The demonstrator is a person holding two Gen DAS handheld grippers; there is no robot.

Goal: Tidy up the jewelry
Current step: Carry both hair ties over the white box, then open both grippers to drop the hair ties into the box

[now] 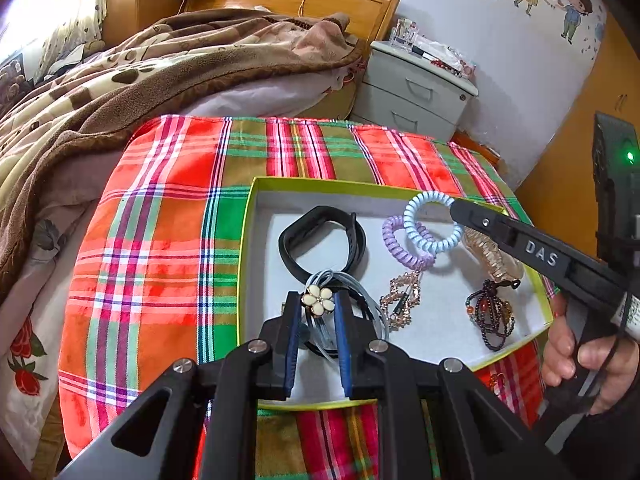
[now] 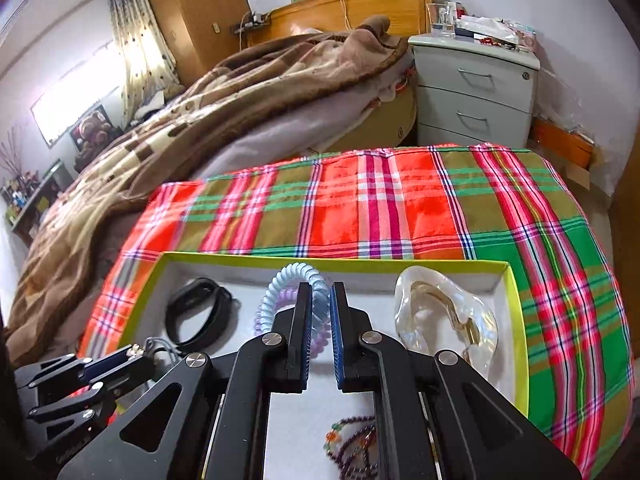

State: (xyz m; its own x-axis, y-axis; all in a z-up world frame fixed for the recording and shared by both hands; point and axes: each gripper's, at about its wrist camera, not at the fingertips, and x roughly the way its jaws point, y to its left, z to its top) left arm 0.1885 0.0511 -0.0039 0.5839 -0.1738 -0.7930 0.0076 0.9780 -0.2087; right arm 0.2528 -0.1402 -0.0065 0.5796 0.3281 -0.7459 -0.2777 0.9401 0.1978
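Nearest me, my left gripper (image 1: 318,300) is clamping its jaws on the grey hair tie with the cream flower (image 1: 317,299), holding it over the near edge of the green-rimmed box (image 1: 247,216). My right gripper (image 2: 321,300) is pinching the pale blue coil band (image 1: 430,222) above the box, jaws together on it. Beneath it the purple coil band (image 1: 394,242) is lying on the box floor, with the black wristband (image 1: 320,240), the gold chain (image 1: 400,300) and the beaded bracelet (image 1: 490,318) around it. The box is sitting on the plaid cloth (image 1: 160,220); beyond, the brown blanket (image 1: 160,60) is covering the bed.
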